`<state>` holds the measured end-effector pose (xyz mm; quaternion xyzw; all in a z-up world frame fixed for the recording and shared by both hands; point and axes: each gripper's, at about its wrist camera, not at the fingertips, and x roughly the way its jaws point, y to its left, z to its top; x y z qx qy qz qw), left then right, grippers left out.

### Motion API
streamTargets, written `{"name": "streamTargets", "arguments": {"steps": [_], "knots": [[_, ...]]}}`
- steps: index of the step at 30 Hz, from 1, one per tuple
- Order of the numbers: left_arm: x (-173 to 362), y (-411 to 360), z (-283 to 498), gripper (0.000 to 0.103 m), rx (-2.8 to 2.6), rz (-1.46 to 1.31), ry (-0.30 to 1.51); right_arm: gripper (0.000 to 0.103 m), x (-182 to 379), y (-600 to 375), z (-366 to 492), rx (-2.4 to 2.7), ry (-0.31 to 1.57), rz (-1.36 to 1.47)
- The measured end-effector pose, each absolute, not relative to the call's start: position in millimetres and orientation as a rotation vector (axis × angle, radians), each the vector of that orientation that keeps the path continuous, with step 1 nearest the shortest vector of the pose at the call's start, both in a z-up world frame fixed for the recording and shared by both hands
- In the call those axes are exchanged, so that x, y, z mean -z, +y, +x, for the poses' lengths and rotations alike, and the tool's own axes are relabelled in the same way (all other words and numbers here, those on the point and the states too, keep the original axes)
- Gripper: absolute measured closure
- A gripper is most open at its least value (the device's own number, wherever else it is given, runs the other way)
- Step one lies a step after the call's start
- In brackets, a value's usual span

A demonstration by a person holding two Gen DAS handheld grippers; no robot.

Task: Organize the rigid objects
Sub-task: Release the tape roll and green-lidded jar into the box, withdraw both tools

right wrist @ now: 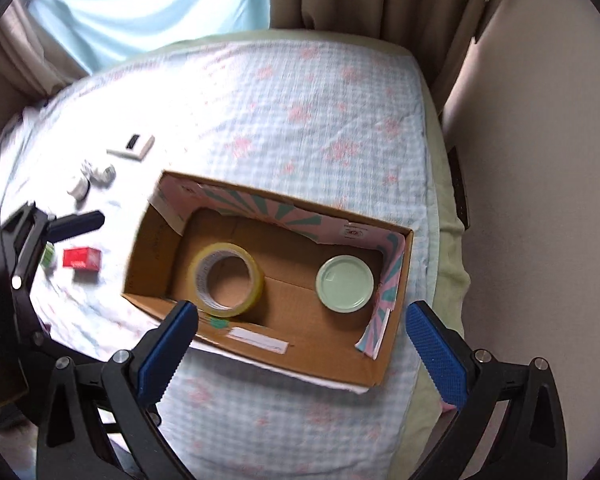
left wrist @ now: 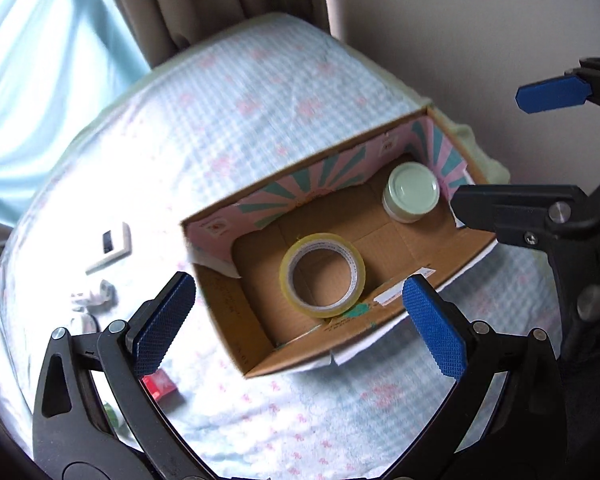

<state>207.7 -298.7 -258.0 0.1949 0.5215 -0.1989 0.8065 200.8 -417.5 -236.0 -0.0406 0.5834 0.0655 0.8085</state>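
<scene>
Tape roll (right wrist: 228,280) and green-lidded jar (right wrist: 345,283) already sit in the cardboard box (right wrist: 148,248) on the bed, so with both claws, left claw (left wrist: 298,322) and right claw (right wrist: 300,354), spread and empty, the next pick should probably be the red box (right wrist: 82,259) lying left of it, approached squarely from above.
</scene>
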Motion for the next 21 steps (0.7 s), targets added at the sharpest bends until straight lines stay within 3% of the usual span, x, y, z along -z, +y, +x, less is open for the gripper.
{"name": "streamTargets", "arguments": {"steps": [12,21], "knots": [[145.8,-193.6,149.4,0.000,0.350,0.289,0.964,0.000,154.4,-338.6,135.4,-0.100,1.114,-0.068],[122.9,-71.7,114.4,0.000,0.206,0.167,0.945,0.000,130.2,-243.3,110.6,-0.180,1.041,-0.094]]}}
